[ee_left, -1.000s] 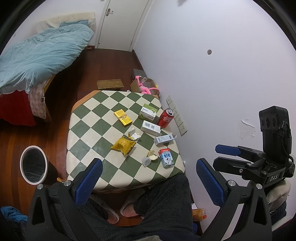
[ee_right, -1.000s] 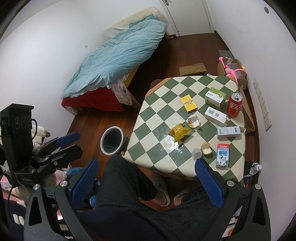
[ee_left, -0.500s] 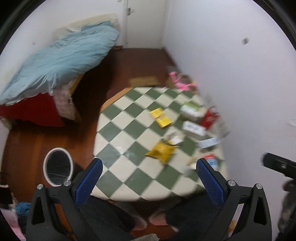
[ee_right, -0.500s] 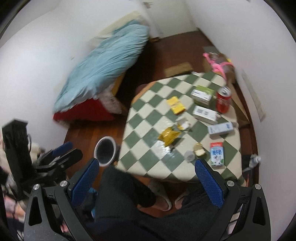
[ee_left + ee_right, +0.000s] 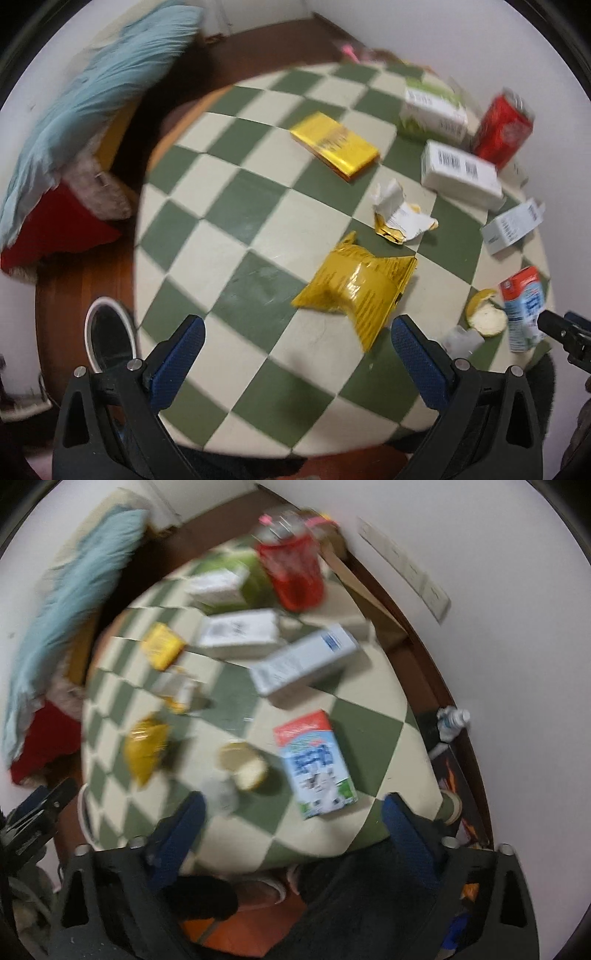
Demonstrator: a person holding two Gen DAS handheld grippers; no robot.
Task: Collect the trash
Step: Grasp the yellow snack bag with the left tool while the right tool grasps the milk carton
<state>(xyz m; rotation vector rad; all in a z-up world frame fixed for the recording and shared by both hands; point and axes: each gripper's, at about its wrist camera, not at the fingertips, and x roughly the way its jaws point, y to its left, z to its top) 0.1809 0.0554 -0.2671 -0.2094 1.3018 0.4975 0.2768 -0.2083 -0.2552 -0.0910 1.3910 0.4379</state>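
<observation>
Litter lies scattered on a green-and-cream checkered table (image 5: 236,206). My left gripper (image 5: 295,347) hangs open just above the table, with a crumpled yellow snack bag (image 5: 354,291) a little beyond its fingertips. A torn wrapper (image 5: 399,218), a flat gold box (image 5: 334,146), white cartons (image 5: 461,173) and a red can (image 5: 504,127) lie farther off. In the blurred right wrist view my right gripper (image 5: 291,819) is wide, its jaws closing, with nothing between them. A blue-and-red milk carton (image 5: 314,764) and a round lid (image 5: 243,764) lie just ahead of it.
A white-rimmed bin (image 5: 109,339) stands on the wooden floor left of the table. A bed with a light-blue duvet (image 5: 92,99) fills the far left. The white wall (image 5: 498,572) runs close along the table's right side. A person's dark-clad legs (image 5: 369,886) are at the near edge.
Both grippers have dropped from high above the room to just over the table and tilted steeply down. The trash now fills each view. The right view has rolled.
</observation>
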